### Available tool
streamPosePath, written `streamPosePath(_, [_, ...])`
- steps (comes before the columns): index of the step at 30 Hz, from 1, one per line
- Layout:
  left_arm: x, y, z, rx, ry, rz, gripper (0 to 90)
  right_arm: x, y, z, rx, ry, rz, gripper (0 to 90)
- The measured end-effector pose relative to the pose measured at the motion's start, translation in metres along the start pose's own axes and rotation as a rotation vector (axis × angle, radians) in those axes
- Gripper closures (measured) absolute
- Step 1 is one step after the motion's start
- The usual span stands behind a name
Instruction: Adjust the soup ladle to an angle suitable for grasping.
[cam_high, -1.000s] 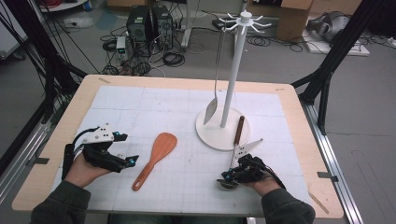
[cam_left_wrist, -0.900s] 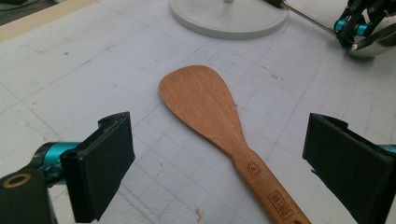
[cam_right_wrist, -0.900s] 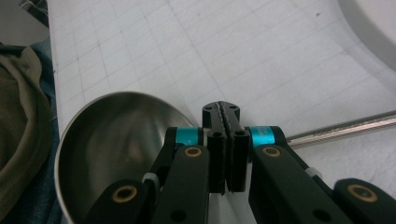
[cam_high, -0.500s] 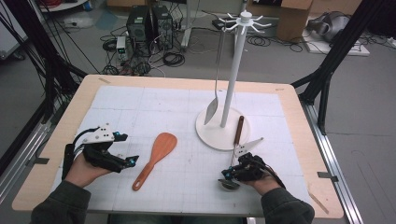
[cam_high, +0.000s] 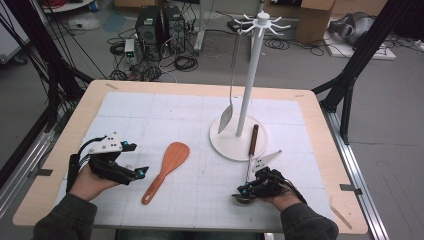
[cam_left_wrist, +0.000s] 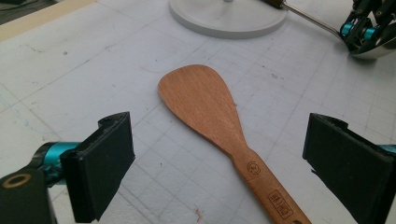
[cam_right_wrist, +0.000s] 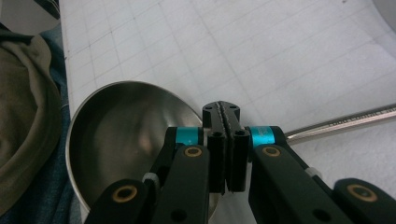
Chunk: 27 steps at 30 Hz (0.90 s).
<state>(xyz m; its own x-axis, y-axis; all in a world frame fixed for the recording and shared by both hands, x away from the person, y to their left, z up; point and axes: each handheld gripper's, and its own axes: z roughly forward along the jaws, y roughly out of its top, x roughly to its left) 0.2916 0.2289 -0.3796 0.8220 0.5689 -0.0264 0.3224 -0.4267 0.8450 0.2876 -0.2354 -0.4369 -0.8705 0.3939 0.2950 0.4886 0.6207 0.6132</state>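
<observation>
High view frames match the earlier ones: neither hand nor any utensil has shifted. It shows 2 grippers, 1 white hanging stand, 1 silver spoon hung on it, 1 brown wooden spatula and 1 steel ladle with a dark handle lying from the stand's base toward the right gripper. The left gripper hovers just left of the spatula, jaws spread wide around nothing. Right gripper view adds what the overhead cannot resolve: jaws pressed together over the ladle's bowl rim; whether they pinch it, I cannot tell.
</observation>
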Motion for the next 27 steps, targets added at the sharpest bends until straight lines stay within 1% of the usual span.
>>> streamPosePath(6, [0.0,0.0,0.0,0.0,0.001,0.0,9.3,0.002,-0.002,-0.001,0.009,0.019,0.008,89.7])
streamPosePath(8, [0.0,0.0,0.0,-0.003,0.001,0.0,9.3,0.002,-0.001,-0.002,0.004,0.009,0.003,89.7])
streamPosePath(10, [0.0,0.0,0.0,-0.003,0.003,0.001,9.3,0.001,0.0,-0.006,-0.021,-0.005,0.006,89.6])
streamPosePath(14, [0.0,0.0,0.0,0.0,0.001,0.001,9.3,-0.003,0.001,-0.016,-0.075,-0.058,0.035,89.4])
streamPosePath(15, [0.0,0.0,0.0,0.0,0.001,0.0,9.3,-0.005,0.001,-0.018,-0.088,-0.08,0.039,88.2])
streamPosePath(16, [0.0,0.0,0.0,0.0,0.0,0.0,9.3,-0.007,0.001,-0.02,-0.098,-0.097,0.053,86.4])
streamPosePath(20, [0.0,0.0,0.0,0.001,0.0,0.001,9.3,-0.014,0.002,-0.025,-0.134,-0.156,0.083,81.7])
streamPosePath(23, [0.0,0.0,0.0,0.002,0.0,0.001,9.3,-0.019,0.003,-0.026,-0.144,-0.205,0.108,75.5])
streamPosePath(27, [0.001,0.0,0.0,0.0,0.0,0.0,9.3,-0.025,0.004,-0.025,-0.153,-0.26,0.16,64.2])
